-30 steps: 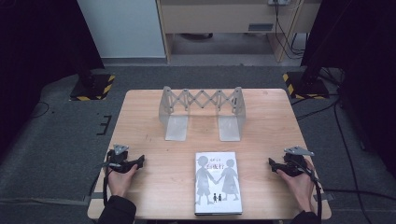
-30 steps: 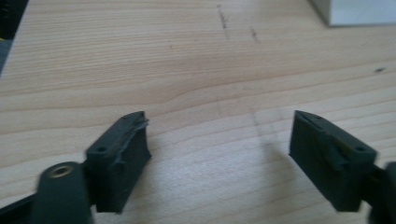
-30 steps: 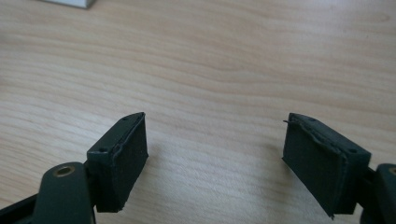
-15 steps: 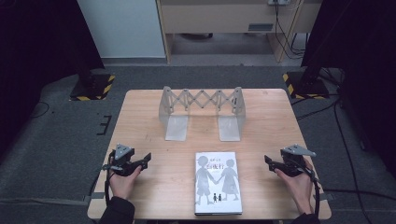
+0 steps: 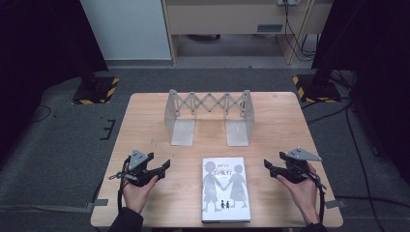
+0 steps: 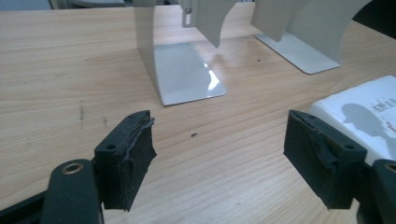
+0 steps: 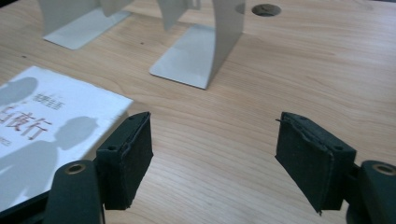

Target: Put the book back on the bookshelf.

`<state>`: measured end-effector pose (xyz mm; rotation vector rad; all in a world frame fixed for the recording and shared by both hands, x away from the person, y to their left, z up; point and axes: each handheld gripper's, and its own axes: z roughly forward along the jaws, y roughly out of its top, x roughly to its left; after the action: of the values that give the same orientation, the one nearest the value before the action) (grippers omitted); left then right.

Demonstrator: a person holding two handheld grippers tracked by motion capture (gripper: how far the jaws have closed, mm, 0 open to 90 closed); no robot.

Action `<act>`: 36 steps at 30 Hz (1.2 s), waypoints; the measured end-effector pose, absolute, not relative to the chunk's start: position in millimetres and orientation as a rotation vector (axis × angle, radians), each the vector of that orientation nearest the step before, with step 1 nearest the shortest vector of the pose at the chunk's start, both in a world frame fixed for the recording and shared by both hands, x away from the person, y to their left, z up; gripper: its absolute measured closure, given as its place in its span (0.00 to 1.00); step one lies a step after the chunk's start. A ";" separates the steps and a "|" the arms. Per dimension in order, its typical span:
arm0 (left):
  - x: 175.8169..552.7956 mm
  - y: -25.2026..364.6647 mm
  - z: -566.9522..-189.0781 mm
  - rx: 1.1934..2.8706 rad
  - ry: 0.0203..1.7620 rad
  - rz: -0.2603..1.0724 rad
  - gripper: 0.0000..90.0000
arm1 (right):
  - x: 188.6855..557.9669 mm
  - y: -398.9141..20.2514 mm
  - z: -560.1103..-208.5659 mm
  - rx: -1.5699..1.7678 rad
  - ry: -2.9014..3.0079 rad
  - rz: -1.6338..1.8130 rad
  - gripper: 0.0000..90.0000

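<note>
A white book (image 5: 225,188) with two grey silhouette figures on its cover lies flat near the table's front edge, at the middle. Behind it stands an expandable grey metal book rack (image 5: 209,116) with two end plates. My left gripper (image 5: 164,168) sits open on the table left of the book, jaws pointing toward it; the book's corner (image 6: 369,112) shows beside its far jaw. My right gripper (image 5: 267,166) is open to the right of the book, with the book's edge (image 7: 51,126) beside its left jaw. Nothing is between either pair of jaws.
The wooden table (image 5: 145,116) has bare surface on both sides of the rack. A round hole (image 7: 266,9) is in the tabletop beyond the rack's end plate (image 7: 201,51). Dark floor and black stands with striped bases (image 5: 96,89) surround the table.
Both grippers have shifted inward toward the book, the left one moving right and the right one moving left. The book and rack have stayed put.
</note>
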<state>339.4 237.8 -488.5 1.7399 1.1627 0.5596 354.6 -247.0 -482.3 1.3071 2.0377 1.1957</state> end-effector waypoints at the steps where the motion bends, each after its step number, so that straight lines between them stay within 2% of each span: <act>1: 338.5 235.2 -488.1 1.738 1.154 0.556 0.26 | 353.9 -245.0 -481.2 1.301 2.043 1.205 0.30; 6: 335.8 223.1 -488.3 1.758 1.129 0.537 0.25 | 351.9 -235.9 -479.7 1.283 2.056 1.237 0.30; 14: 328.0 206.4 -482.4 1.802 1.100 0.557 0.31 | 349.3 -224.3 -479.7 1.256 2.088 1.263 0.30; 36: 326.2 158.9 -497.6 1.922 0.990 0.467 0.25 | 342.2 -204.8 -494.7 1.238 2.169 1.330 0.31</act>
<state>326.2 158.9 -497.6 1.9223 0.9900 0.4665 342.2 -204.8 -494.7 1.2381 2.1695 1.3301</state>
